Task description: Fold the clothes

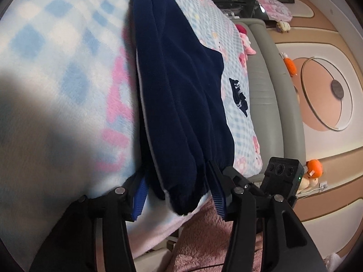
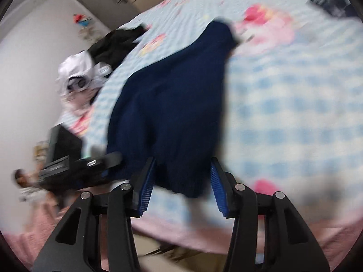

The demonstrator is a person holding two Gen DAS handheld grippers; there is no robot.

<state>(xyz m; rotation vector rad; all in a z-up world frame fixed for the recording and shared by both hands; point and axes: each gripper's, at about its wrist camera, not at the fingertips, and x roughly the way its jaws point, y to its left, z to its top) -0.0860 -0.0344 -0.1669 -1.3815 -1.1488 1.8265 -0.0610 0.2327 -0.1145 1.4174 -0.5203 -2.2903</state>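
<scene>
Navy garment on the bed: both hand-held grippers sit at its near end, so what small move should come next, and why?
Probably close both on the near edge. The navy garment lies lengthwise on the checked blanket, and its hem sits between the open jaws of the left hand-held gripper and right hand-held gripper, pads not pressing.

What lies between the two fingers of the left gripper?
In the left wrist view, the near end of the folded navy garment lies between the open left gripper fingers, resting on the checked blanket.

A bed (image 1: 56,72) (blue-checked blanket) carries a navy garment (image 1: 181,104) and dark clothes (image 2: 118,43)
</scene>
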